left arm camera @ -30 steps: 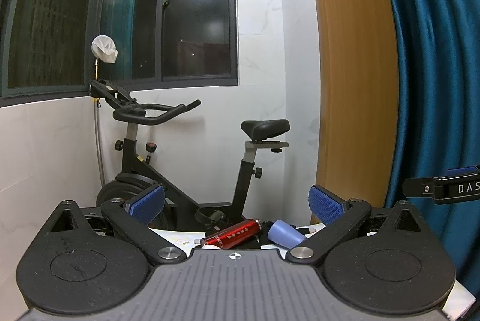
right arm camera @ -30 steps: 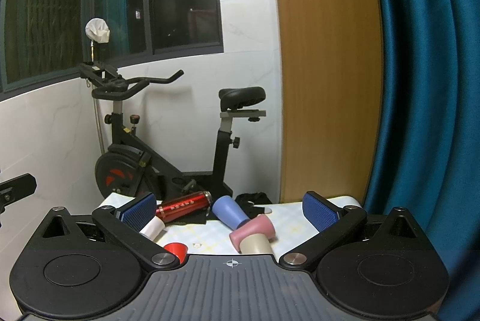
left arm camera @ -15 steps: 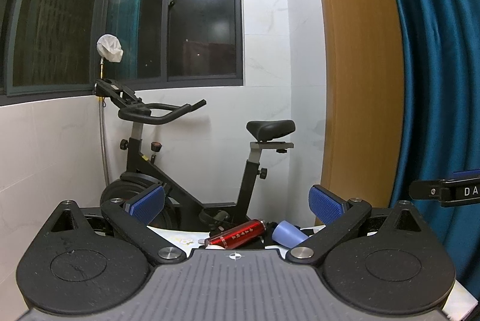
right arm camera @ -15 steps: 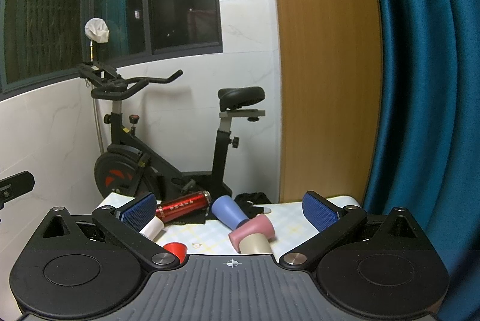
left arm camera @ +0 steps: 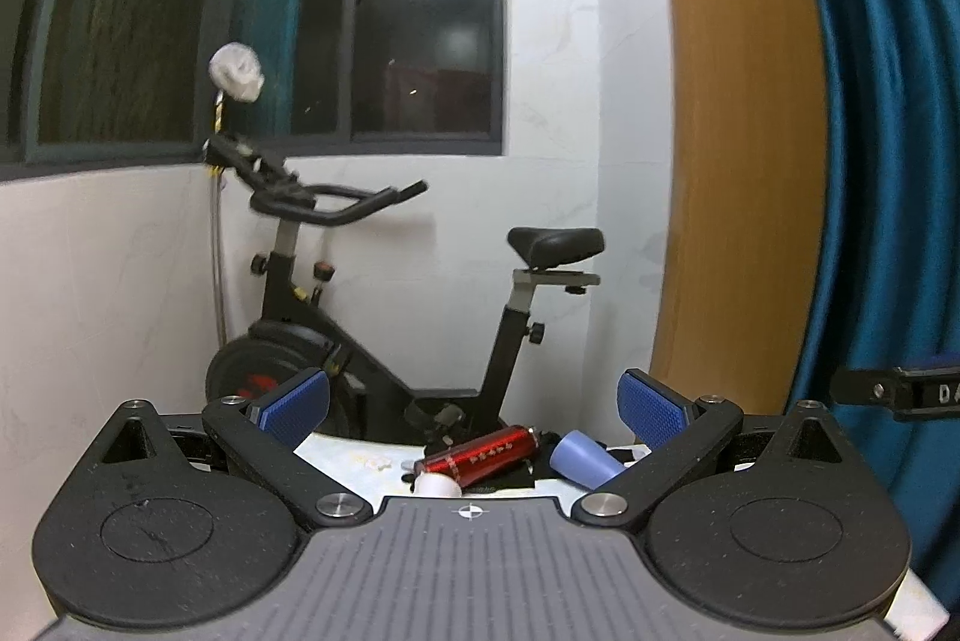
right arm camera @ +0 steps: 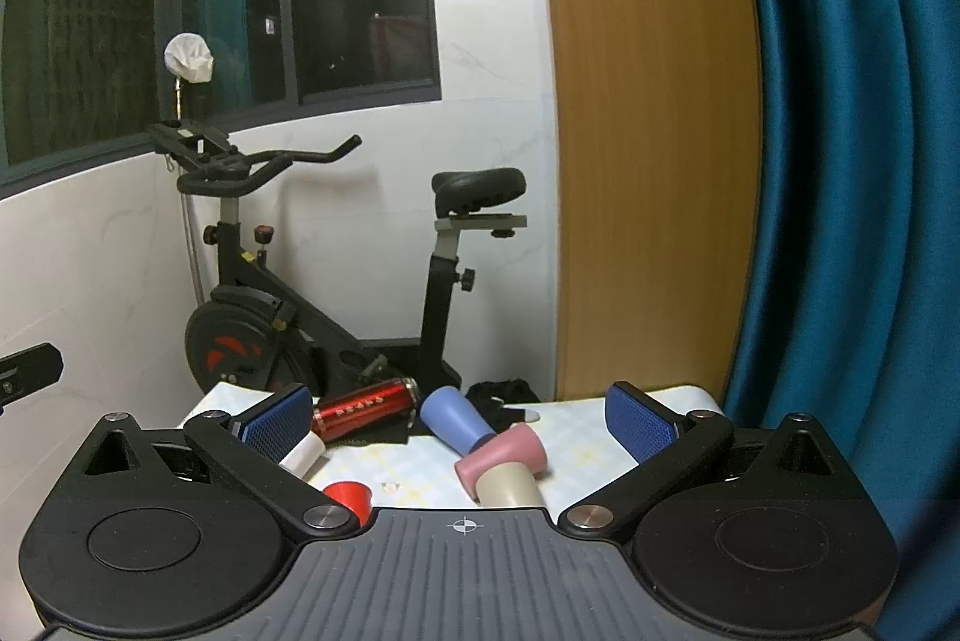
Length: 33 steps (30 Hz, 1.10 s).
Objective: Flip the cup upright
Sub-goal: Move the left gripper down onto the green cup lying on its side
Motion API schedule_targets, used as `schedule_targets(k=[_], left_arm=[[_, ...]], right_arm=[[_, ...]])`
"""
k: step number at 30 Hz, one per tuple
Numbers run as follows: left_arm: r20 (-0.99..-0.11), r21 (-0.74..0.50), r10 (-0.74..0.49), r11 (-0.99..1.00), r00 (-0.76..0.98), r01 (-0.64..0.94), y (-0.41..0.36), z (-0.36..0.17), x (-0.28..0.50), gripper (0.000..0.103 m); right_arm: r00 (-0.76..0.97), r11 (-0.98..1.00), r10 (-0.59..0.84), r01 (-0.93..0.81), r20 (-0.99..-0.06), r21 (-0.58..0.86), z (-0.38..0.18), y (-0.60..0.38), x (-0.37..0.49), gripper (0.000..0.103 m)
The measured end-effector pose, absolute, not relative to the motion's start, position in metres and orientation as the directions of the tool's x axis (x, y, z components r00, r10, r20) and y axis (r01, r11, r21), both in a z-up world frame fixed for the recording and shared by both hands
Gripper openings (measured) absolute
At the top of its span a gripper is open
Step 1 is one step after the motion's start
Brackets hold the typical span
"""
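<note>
Several cups lie on their sides on a pale checked table (right arm camera: 576, 431): a blue cup (right arm camera: 453, 416), a pink cup (right arm camera: 504, 455) and a beige cup (right arm camera: 510, 488) in a touching row, and a white cup (right arm camera: 303, 452) by the left pad. A small red cup (right arm camera: 347, 495) stands near the front. My right gripper (right arm camera: 459, 419) is open and empty, held above and short of the cups. My left gripper (left arm camera: 474, 404) is open and empty; its view shows the blue cup (left arm camera: 579, 458) and the white cup (left arm camera: 438, 485).
A red metal bottle (right arm camera: 366, 407) lies on a black cloth (right arm camera: 504, 395) at the table's back. An exercise bike (right arm camera: 288, 293) stands behind the table against the white wall. A wooden panel and a blue curtain (right arm camera: 840, 161) are on the right.
The left gripper has tilted and risen slightly, so more of the table and the white cup show in its view. The right gripper has barely moved. Both stay open.
</note>
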<state>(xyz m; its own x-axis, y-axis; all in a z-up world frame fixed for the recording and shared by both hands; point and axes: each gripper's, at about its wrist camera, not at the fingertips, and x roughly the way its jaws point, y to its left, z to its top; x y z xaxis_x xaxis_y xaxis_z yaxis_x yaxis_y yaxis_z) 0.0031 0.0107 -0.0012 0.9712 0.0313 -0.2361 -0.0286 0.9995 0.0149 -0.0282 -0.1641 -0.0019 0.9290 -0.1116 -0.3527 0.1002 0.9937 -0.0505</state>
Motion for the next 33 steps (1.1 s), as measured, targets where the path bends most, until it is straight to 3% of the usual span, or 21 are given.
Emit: schedule_targets(k=[5,18,30,33], left_arm=[[-0.303,-0.037,0.035,0.998,0.952,-0.049,0.03,-0.011,0.018,0.103],[-0.553,-0.05,0.23,0.95,0.8,-0.308,0.137,-0.102,0.082,0.101],[-0.693,-0.23,0.148,0.882,0.705,-0.411,0.212,-0.189,0.192,0.091],[-0.722,-0.281,0.112,0.854,0.683,-0.437,0.219,-0.212,0.214,0.085]], right_arm=[[0.916,0.994,-0.106,0.099,-0.386,-0.037,-0.014,-0.172,-0.015,0.103],[0.818,0.987,-0.086,0.148,-0.569,0.064,-0.112,-0.186,0.058,0.103],[0.746,0.983,-0.109,0.177,-0.657,0.037,-0.16,-0.184,0.12,0.103],[0.725,0.98,-0.123,0.198,-0.678,0.034,-0.17,-0.191,0.128,0.103]])
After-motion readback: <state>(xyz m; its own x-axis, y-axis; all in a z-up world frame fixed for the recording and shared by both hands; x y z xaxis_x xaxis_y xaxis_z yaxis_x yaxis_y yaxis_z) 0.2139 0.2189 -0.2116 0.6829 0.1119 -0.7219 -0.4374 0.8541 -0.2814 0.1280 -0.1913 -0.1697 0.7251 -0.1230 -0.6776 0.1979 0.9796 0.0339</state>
